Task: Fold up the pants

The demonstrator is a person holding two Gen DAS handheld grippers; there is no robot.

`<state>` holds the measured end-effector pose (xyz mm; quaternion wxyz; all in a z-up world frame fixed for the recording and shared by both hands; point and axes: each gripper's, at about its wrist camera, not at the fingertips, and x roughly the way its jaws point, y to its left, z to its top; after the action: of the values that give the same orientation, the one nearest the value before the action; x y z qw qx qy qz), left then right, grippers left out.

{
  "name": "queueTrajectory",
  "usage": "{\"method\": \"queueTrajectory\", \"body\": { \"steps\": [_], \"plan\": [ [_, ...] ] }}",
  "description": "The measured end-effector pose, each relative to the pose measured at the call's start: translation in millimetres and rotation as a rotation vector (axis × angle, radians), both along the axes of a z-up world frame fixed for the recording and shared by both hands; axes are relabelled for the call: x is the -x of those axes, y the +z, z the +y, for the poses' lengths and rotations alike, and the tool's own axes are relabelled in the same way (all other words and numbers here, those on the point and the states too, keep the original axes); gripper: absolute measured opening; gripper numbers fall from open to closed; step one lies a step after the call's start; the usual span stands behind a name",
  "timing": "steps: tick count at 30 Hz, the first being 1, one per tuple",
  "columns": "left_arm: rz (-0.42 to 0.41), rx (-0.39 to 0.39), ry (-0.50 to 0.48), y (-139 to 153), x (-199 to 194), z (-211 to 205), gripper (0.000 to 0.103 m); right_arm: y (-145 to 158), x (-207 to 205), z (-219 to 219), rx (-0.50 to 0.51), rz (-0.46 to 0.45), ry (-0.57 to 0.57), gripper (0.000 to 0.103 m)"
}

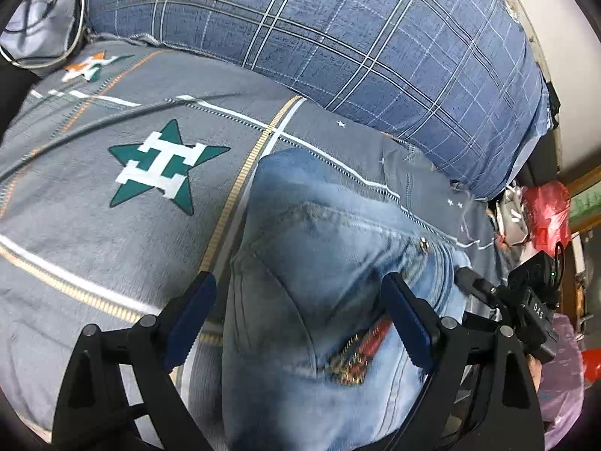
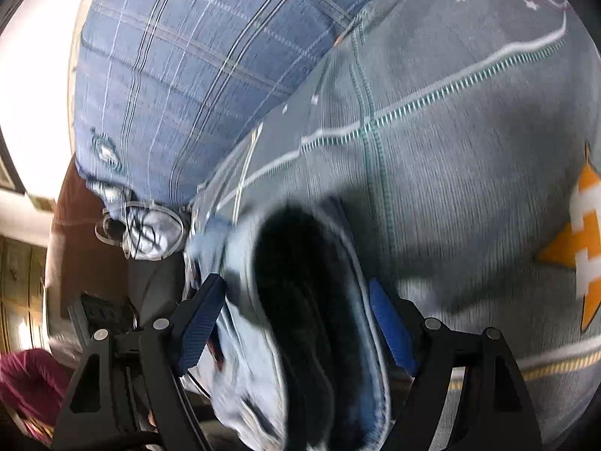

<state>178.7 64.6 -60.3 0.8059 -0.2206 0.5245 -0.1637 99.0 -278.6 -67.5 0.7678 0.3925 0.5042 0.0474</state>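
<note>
Denim, pale blue and faded, fills the lower middle of both wrist views: the jeans (image 1: 319,263) lie bunched on the grey patterned bedspread (image 1: 94,206), with a blue plaid pillow (image 1: 338,37) behind them at 12 o'clock. The left gripper (image 1: 300,319) has its jaws spread wide, one either side of the pocket area with the embroidered patch (image 1: 357,357) at 5 o'clock; the fabric runs between them, but nothing shows them closed on it. The right gripper (image 2: 296,323) is likewise wide apart, straddling a dark opening in the jeans (image 2: 300,300), perhaps the waist or a leg end.

The risk, as I judge it, is a pinch that catches only one layer, so the cloth slides and the fold comes out crooked; the thick seams and the soft bedding beneath add to that. A charging cable (image 1: 112,120) crossing the bedspread at 10 o'clock could snag.

Much is hard to read: the right view is motion-blurred, the legs run out of frame at 6 o'clock, and whether any pad touches denim I cannot tell.
</note>
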Motion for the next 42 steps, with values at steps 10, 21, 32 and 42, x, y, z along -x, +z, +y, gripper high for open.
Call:
{"method": "queueTrajectory", "body": {
  "steps": [10, 21, 32, 42],
  "plan": [
    [0.128, 0.121, -0.022, -33.4, -1.8, 8.2, 0.080, -22.7, 2.0, 5.5, -0.059, 0.038, 0.060, 0.078],
    [0.091, 0.084, -0.003, -34.0, 4.2, 2.4, 0.076, -10.9, 0.3, 26.9, 0.061, 0.033, 0.186, 0.071],
    [0.050, 0.095, 0.031, -25.5, 16.0, -0.1, 0.043, -18.3, -1.3, 39.4, 0.131, 0.028, 0.208, 0.039],
    [-0.106, 0.113, 0.074, 23.9, 37.9, 9.1, 0.030, 24.1, 6.3, 46.9, 0.145, -0.177, 0.234, 0.024]
  ]
}}
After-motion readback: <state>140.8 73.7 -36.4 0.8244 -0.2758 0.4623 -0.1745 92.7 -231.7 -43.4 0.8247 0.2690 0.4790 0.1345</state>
